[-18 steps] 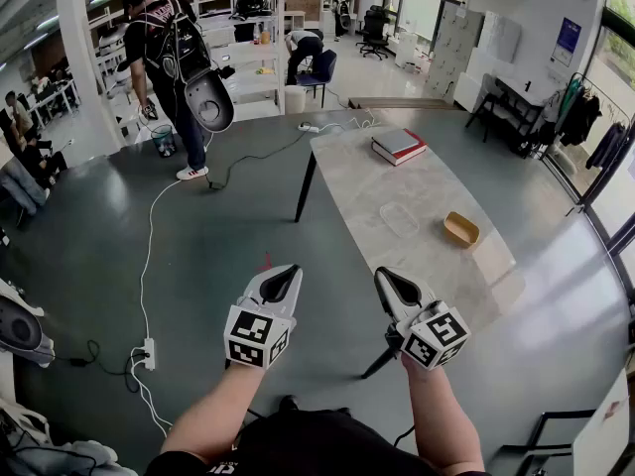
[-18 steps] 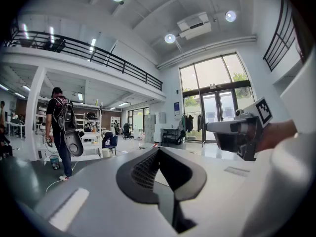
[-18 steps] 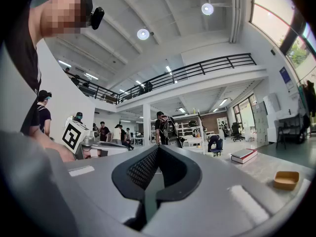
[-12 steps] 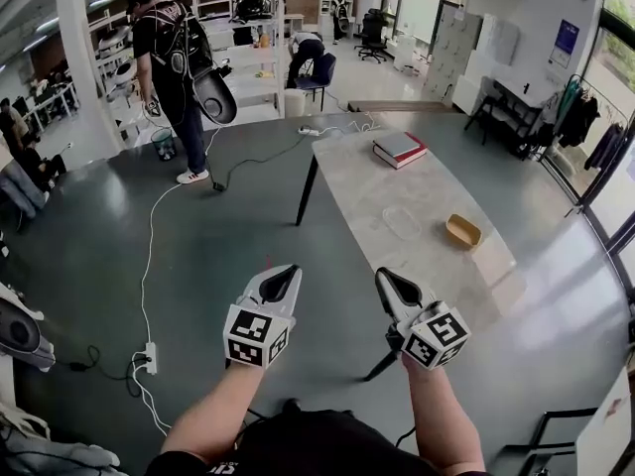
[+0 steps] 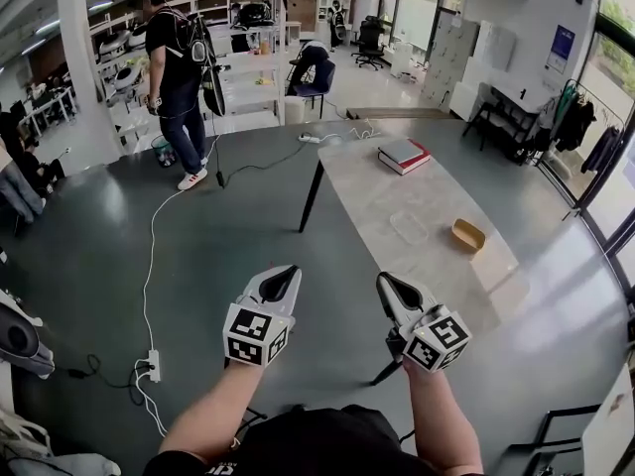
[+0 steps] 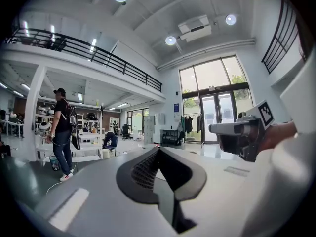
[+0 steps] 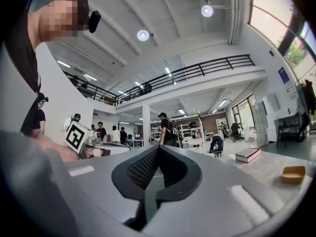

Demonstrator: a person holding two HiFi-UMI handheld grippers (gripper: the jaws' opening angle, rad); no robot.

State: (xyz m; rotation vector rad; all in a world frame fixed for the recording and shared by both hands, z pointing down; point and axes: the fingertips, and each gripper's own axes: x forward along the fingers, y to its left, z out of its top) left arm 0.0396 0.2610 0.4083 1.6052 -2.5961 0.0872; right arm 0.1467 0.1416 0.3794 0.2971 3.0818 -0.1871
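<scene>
My left gripper (image 5: 287,270) is held in the air over the grey floor, left of a long table (image 5: 369,191); its jaws are shut with nothing between them. My right gripper (image 5: 383,279) hovers beside it at the table's near end, also shut and empty. In the left gripper view the closed jaws (image 6: 158,150) point across the hall, and the right gripper (image 6: 242,135) shows at the right. In the right gripper view the closed jaws (image 7: 158,148) point the same way, with the left gripper (image 7: 85,139) at the left. Neither touches anything.
On the table lie a stack of books (image 5: 403,155), a clear shallow tub (image 5: 410,228) and a tan tray (image 5: 467,235). A person with a backpack (image 5: 180,77) stands by white shelves (image 5: 248,62). A white cable and power strip (image 5: 152,365) lie on the floor at left.
The person with the backpack has stepped left towards the shelves and turned. Both grippers stay shut and almost still; the view has shifted slightly.
</scene>
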